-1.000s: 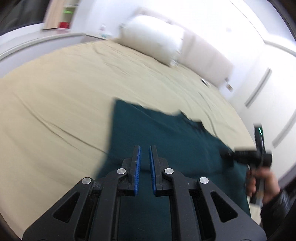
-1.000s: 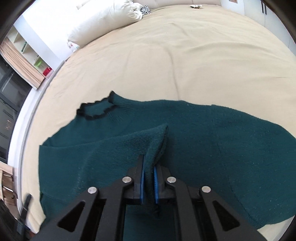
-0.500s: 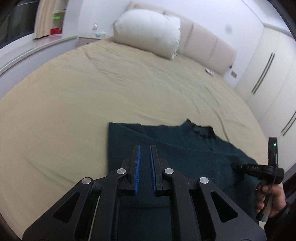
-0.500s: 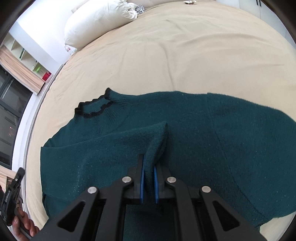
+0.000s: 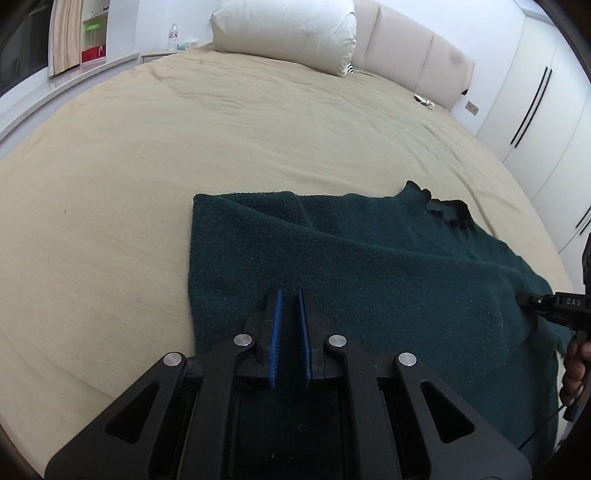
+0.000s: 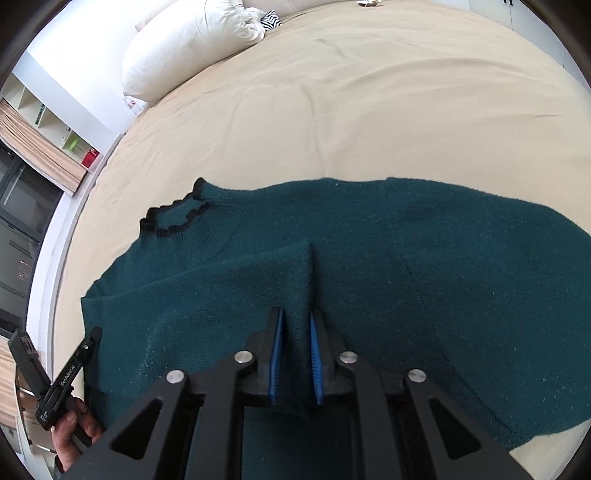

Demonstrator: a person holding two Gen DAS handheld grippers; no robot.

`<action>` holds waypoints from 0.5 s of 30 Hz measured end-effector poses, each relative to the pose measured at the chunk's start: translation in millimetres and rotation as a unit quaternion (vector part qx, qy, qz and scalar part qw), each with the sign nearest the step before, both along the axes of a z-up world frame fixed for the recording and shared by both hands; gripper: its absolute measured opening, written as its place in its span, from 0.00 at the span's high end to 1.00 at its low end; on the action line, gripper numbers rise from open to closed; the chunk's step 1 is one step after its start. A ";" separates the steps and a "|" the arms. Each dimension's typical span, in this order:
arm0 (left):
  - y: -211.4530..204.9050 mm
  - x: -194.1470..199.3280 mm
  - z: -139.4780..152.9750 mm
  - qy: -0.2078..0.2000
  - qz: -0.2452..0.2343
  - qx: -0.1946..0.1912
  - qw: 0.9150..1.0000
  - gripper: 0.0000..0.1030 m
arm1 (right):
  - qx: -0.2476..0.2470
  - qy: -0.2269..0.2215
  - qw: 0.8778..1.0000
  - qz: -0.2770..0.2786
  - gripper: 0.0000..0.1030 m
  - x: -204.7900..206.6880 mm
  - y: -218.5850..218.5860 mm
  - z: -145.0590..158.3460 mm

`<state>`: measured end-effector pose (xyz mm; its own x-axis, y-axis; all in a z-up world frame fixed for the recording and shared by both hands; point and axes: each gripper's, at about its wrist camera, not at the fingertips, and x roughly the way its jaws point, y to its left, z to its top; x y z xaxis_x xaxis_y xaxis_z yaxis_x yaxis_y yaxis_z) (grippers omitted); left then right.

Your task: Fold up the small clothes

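A dark green knit sweater (image 5: 369, 266) with a black-edged collar (image 5: 448, 210) lies spread on the beige bed (image 5: 184, 147). My left gripper (image 5: 290, 299) hovers over its near left part, its jaws a narrow gap apart with nothing between them. My right gripper (image 6: 295, 317) is shut on a raised fold of the sweater's sleeve (image 6: 291, 280), held a little above the sweater body (image 6: 443, 277). The collar (image 6: 173, 218) lies to the far left in the right wrist view. Each gripper shows at the edge of the other's view.
A white pillow (image 5: 284, 33) lies at the head of the bed by the padded headboard (image 5: 417, 62). Wardrobe doors (image 5: 535, 103) stand to the right. A shelf and window ledge (image 6: 48, 155) run along the bed's left side.
My left gripper has pulled back and risen, so more of the bed shows. My right gripper still grips the sleeve fold, and the sweater has shifted nearer in its view.
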<state>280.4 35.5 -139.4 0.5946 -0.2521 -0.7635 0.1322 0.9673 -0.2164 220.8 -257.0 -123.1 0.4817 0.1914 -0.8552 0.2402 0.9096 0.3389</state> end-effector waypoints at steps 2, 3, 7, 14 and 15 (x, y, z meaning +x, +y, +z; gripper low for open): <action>1.0 -2.8 2.0 0.000 0.000 -0.001 1.000 0.91 | 0.005 -0.002 1.000 0.005 0.83 -0.5 4.0 1.1; 3.9 -6.1 3.5 0.000 0.000 -0.002 1.000 0.91 | -0.005 -0.005 1.000 0.010 0.88 -1.0 6.9 2.8; 2.8 -6.4 3.9 0.001 -0.009 -0.006 1.000 0.91 | -0.003 -0.015 1.000 -0.002 0.92 -4.6 4.2 8.6; 0.0 -8.2 -0.4 -0.005 -0.015 0.007 1.000 0.91 | 0.024 -0.003 0.999 -0.035 0.90 -6.3 -13.0 -6.1; 1.5 -8.2 -1.0 -0.005 -0.015 0.001 1.000 0.91 | 0.022 0.000 0.999 -0.045 0.90 -8.8 -14.9 -3.5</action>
